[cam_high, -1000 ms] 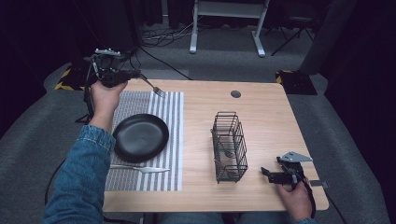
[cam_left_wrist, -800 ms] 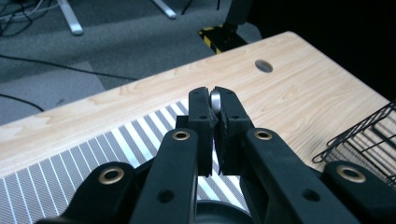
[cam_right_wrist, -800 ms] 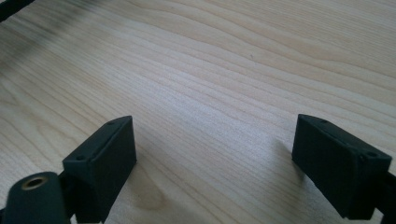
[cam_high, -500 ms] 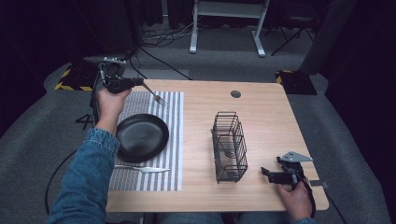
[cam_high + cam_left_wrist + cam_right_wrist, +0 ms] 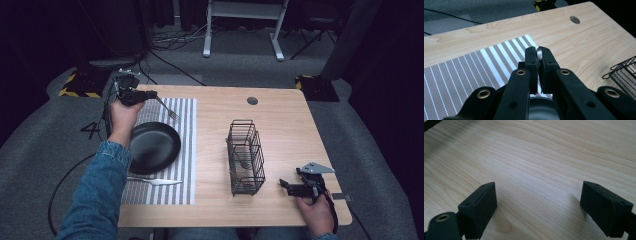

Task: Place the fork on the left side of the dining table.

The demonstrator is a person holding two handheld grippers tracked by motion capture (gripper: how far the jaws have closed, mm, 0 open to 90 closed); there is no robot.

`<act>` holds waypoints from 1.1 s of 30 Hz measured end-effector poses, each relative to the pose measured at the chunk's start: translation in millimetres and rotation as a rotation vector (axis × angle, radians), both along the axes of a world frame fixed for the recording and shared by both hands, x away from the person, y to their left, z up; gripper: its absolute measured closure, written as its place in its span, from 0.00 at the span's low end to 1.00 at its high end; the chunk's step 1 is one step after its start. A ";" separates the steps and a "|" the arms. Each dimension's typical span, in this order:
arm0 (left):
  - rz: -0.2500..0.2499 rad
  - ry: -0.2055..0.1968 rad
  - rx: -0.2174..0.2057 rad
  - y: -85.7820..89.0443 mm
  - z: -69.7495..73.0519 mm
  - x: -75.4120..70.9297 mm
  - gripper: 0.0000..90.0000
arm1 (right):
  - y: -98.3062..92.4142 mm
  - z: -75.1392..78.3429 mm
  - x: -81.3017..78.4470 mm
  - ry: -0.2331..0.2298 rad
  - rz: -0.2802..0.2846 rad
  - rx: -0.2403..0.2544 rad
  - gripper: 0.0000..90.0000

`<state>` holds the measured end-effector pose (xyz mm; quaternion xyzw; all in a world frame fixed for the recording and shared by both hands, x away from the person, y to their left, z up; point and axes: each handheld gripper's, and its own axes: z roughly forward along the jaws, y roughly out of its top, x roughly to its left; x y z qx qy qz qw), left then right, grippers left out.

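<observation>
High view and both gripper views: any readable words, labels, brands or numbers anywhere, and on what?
None can be read.
Black plate, fork, knife, wire caddy, striped placemat, wooden table: no print shows.
Yellow-black hazard stripes on the floor at the table's far left corner: a pattern, no text.

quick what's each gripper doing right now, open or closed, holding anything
Left gripper: closed on the handle of a fork, held above the striped placemat.
Right gripper: open, holding nothing, low over the bare table.
</observation>
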<state>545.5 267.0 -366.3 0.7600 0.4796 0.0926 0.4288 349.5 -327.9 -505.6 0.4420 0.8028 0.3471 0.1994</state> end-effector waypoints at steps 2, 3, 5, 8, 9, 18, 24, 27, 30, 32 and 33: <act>0.000 0.002 0.000 -0.7 -1.1 0.3 0.96 | 0.0 0.0 0.0 0.000 0.000 0.000 0.15; 0.003 0.004 0.004 -1.0 -1.9 0.3 0.96 | 0.0 0.0 0.0 0.000 0.000 0.000 0.15; 0.005 0.008 0.007 -0.9 -3.4 0.6 0.96 | 0.1 0.0 -0.1 0.000 0.000 0.001 0.16; 0.009 0.009 -0.002 0.8 -5.2 0.8 0.96 | 0.0 0.0 -0.1 0.000 0.001 0.001 0.16; 0.008 0.010 -0.005 1.2 -5.5 0.9 0.96 | 0.1 0.0 -0.1 0.000 0.001 0.001 0.16; 0.037 0.013 0.013 5.3 -7.5 2.1 0.94 | 0.1 0.0 -0.1 0.000 0.001 0.001 0.16; 0.062 0.030 0.021 11.1 -10.6 4.0 0.88 | 0.1 0.0 -0.1 0.000 0.001 0.001 0.16; 0.074 0.038 0.024 14.8 -13.3 5.0 0.86 | 0.1 0.0 -0.1 0.000 0.001 0.000 0.16; 0.081 0.042 0.026 17.4 -15.1 5.8 0.84 | 0.0 0.0 -0.1 0.000 0.001 0.000 0.16; 0.087 0.046 0.024 18.7 -16.5 6.5 0.83 | 0.1 0.0 -0.1 0.000 0.001 0.001 0.16; 0.089 0.050 0.026 19.5 -17.0 6.8 0.83 | 0.0 0.0 -0.1 0.000 0.001 0.000 0.16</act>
